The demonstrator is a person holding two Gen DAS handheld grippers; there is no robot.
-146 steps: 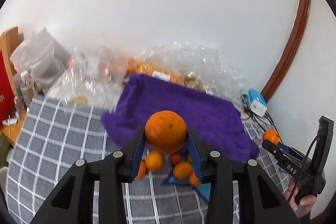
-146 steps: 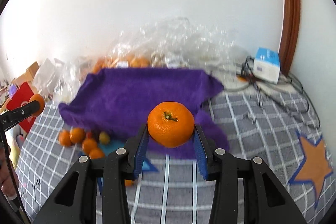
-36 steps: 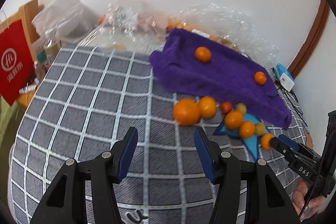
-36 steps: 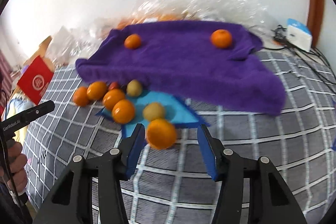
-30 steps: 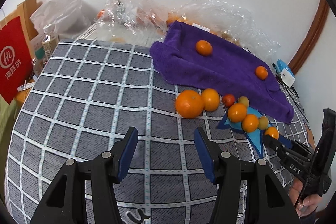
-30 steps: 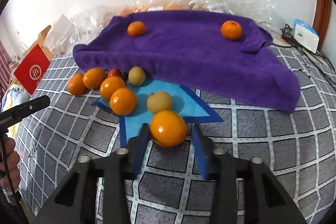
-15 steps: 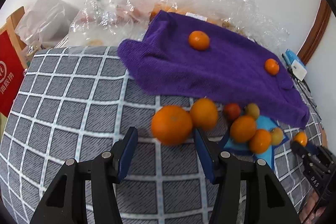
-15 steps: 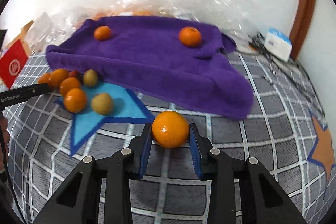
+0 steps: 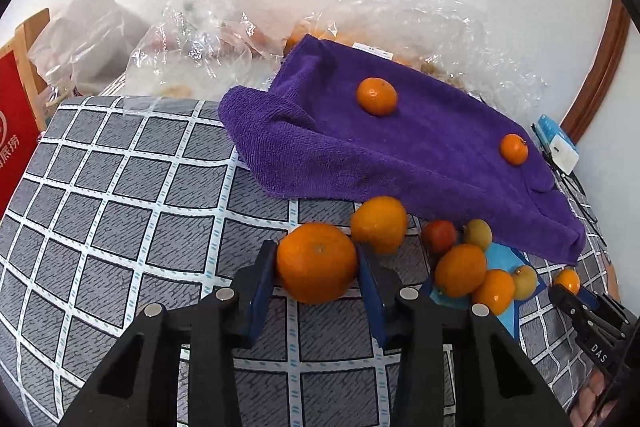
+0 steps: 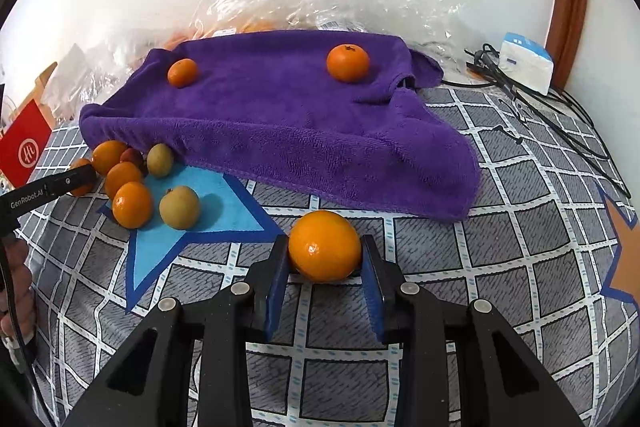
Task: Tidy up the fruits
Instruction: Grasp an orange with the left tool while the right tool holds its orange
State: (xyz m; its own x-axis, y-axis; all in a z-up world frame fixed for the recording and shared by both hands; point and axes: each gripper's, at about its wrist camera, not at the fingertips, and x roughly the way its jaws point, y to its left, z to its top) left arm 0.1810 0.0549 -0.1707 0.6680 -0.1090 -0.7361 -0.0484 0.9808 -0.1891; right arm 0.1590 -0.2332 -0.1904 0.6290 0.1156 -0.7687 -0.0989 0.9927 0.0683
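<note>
A big orange (image 9: 317, 262) sits on the checked cloth at the left end of a loose fruit cluster (image 9: 460, 267). My left gripper (image 9: 317, 259) is closing on it, and both blue pads touch its sides. My right gripper (image 10: 325, 251) is shut on another orange (image 10: 325, 245) that rests on the cloth in front of the purple towel (image 10: 280, 115). Two small oranges (image 10: 182, 72) (image 10: 347, 62) lie on top of the towel. The left wrist view shows the right gripper's tip (image 9: 576, 297) at the lower right edge.
Several oranges and yellow-green fruits (image 10: 179, 207) lie by a blue star (image 10: 216, 215) on the cloth. Crinkled plastic bags (image 9: 192, 39) line the wall. A red bag (image 9: 16, 147) stands at the left. A white-blue box (image 10: 524, 63) and cables (image 10: 560, 115) lie at the right.
My left gripper moved up to the big orange and its jaws narrowed onto it. My right gripper carried its orange rightward, off the blue star and away from the cluster.
</note>
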